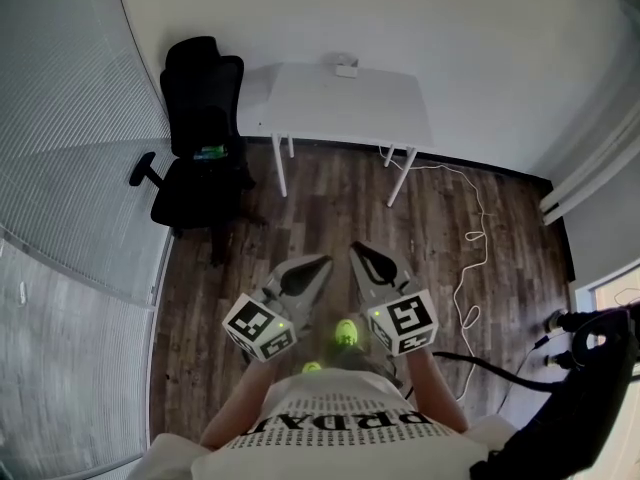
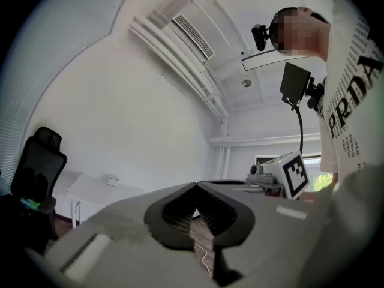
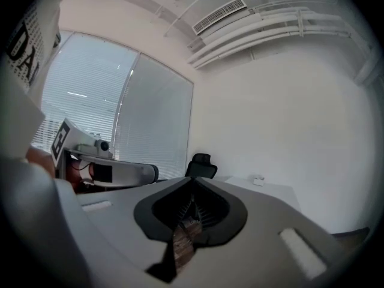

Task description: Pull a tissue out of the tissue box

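Note:
A small white box (image 1: 347, 68) sits at the far edge of a white table (image 1: 340, 113) against the wall; it is too small to tell whether it is the tissue box. My left gripper (image 1: 322, 261) and right gripper (image 1: 357, 248) are held side by side in front of my body, over the wood floor, well short of the table. Both point toward it. In the left gripper view the left gripper (image 2: 195, 186) has its jaw tips touching, with nothing between them. The right gripper (image 3: 192, 180) also looks shut and empty. The box (image 3: 258, 179) shows far ahead.
A black office chair (image 1: 200, 128) stands left of the table, by the blinds-covered glass wall. A white cable (image 1: 470, 248) trails over the floor at the right, and black equipment (image 1: 590, 368) stands at the lower right. Dark wood floor (image 1: 340, 208) lies between me and the table.

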